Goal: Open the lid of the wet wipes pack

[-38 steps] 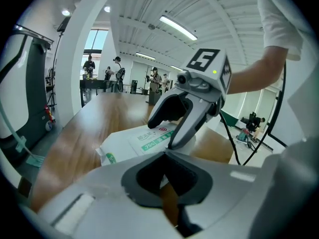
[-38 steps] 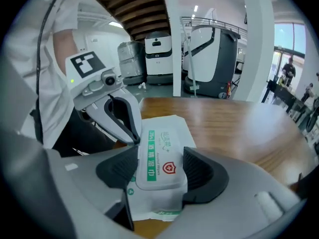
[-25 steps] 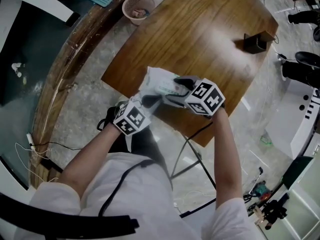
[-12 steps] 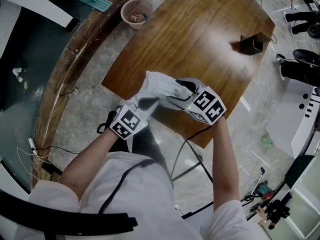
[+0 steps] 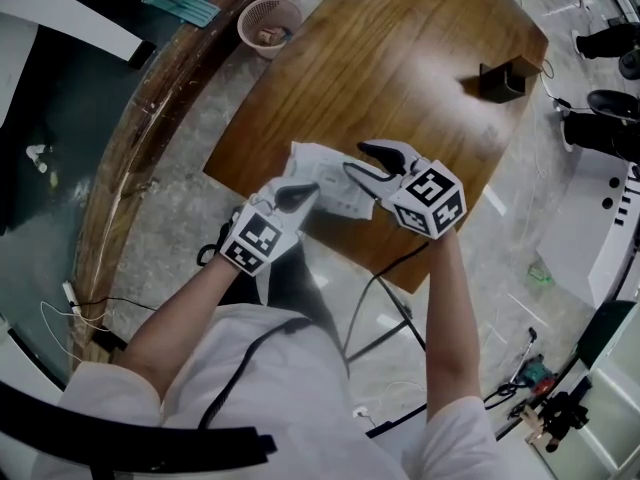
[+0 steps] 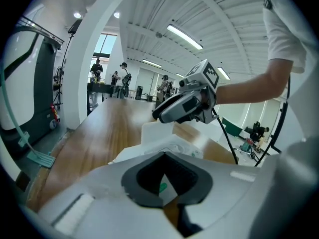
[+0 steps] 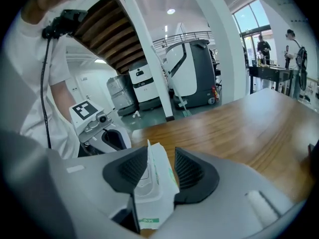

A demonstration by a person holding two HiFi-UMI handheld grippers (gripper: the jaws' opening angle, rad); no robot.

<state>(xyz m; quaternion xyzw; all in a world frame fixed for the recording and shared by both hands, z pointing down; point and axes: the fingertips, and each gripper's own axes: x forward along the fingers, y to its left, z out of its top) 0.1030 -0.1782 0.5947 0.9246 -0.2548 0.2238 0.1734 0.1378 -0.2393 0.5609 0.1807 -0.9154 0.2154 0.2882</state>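
Observation:
The white wet wipes pack (image 5: 325, 181) hangs just above the near edge of the wooden table (image 5: 400, 58). My left gripper (image 5: 297, 196) is shut on its near left end; in the left gripper view the pack's corner (image 6: 162, 187) sits pinched between the pads. My right gripper (image 5: 373, 165) reaches in from the right, and its jaws are closing. In the right gripper view the pack (image 7: 152, 183) stands on edge between the jaws with a thin white flap (image 7: 148, 156) beside the left pad. A gap still shows at the right pad (image 7: 189, 171).
A pink basket (image 5: 272, 23) stands on the floor beyond the table's far left corner. A small black box (image 5: 503, 80) sits on the table at the far right. A black cable (image 5: 395, 268) trails down from the right gripper. People stand far off in the hall.
The right gripper has lifted off the top of the pack, moved up and right, and its jaws have narrowed. The left gripper has risen slightly with the pack.

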